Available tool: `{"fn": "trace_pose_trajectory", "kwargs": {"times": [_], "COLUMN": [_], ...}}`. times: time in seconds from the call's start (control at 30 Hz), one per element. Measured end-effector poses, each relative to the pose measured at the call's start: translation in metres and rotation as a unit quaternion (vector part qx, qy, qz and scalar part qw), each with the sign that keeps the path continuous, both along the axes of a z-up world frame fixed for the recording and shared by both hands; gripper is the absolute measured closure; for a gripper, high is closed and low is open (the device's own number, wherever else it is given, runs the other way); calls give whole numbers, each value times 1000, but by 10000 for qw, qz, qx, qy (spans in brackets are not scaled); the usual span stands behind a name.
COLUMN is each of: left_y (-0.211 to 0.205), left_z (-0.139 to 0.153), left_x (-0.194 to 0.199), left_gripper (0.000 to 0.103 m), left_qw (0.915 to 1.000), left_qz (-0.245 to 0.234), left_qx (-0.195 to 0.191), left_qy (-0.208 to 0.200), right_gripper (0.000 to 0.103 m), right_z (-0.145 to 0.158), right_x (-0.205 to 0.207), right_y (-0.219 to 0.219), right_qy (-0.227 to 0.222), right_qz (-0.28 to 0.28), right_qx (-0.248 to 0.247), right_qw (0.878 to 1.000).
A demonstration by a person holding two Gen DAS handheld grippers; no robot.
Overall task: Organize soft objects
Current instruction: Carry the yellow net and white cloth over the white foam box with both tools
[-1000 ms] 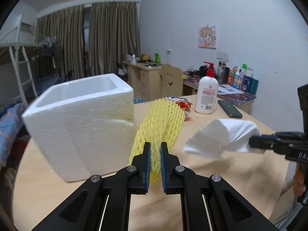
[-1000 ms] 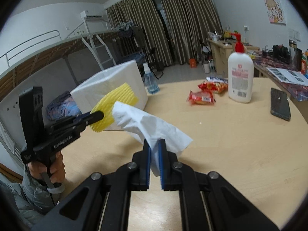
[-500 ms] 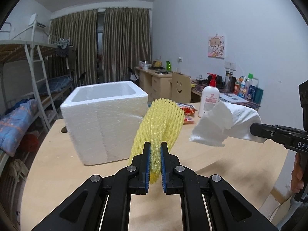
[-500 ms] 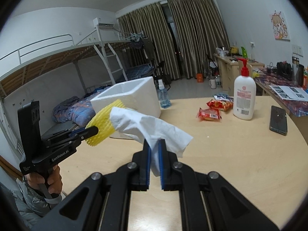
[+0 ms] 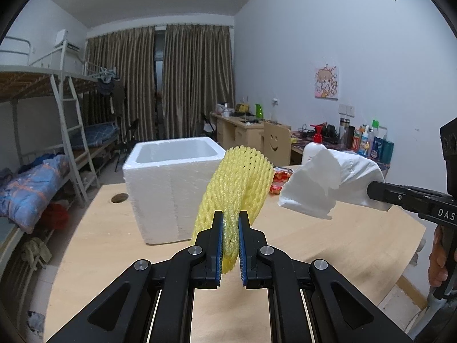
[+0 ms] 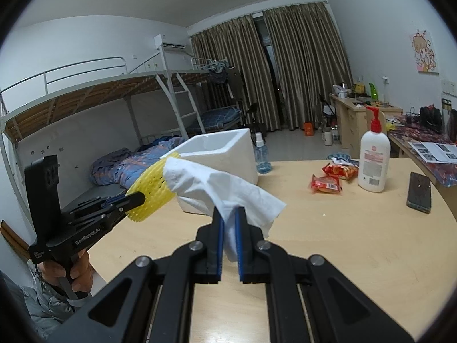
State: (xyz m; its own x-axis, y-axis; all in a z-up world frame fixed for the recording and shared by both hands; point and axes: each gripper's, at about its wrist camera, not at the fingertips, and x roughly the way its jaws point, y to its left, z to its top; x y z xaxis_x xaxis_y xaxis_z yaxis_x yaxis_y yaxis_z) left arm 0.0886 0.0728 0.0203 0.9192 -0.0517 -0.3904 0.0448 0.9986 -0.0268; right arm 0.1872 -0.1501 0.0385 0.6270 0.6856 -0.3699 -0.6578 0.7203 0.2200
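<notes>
My left gripper (image 5: 230, 218) is shut on a yellow foam net sleeve (image 5: 237, 183), which stands up in the air in front of a white foam box (image 5: 168, 188). The right gripper (image 6: 229, 214) is shut on a crumpled white tissue (image 6: 211, 185) held above the wooden table (image 6: 342, 243). In the left wrist view the tissue (image 5: 328, 183) hangs to the right of the sleeve, pinched by the right gripper (image 5: 374, 194). From the right wrist view the left gripper (image 6: 140, 198) with the sleeve (image 6: 151, 194) sits left of the tissue, and the open-topped box (image 6: 225, 154) lies behind both.
A white lotion pump bottle (image 6: 374, 163), red snack packets (image 6: 327, 184), a small spray bottle (image 6: 261, 157) and a dark phone (image 6: 420, 191) lie on the right half of the table. A bunk bed (image 6: 114, 114) stands beyond the table's left edge.
Both grippers rose and drew back from the foam box, so the box looks smaller and farther. The sleeve and the tissue stayed pinched throughout.
</notes>
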Motion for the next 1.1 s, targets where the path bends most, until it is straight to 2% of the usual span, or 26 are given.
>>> {"fn": "trace_pose_trajectory", "kwargs": {"times": [0.7, 0.87, 1.1], "left_y": [29, 34, 34], "left_z": [29, 30, 32], "left_x": [-81, -89, -78], "left_gripper": [93, 93, 93], "left_qw": [9955, 9952, 9955], "left_qz": [752, 802, 793], "left_qx": [216, 169, 101], "left_qy": [-536, -542, -505], "right_gripper": [93, 93, 93], "right_z": [17, 17, 17], "right_x": [-35, -37, -28], "right_y": [39, 46, 49], "right_qy": [-387, -421, -378], "right_qz": [700, 813, 805], "right_qx": [188, 167, 130], "right_qw": [9966, 9957, 9960]}}
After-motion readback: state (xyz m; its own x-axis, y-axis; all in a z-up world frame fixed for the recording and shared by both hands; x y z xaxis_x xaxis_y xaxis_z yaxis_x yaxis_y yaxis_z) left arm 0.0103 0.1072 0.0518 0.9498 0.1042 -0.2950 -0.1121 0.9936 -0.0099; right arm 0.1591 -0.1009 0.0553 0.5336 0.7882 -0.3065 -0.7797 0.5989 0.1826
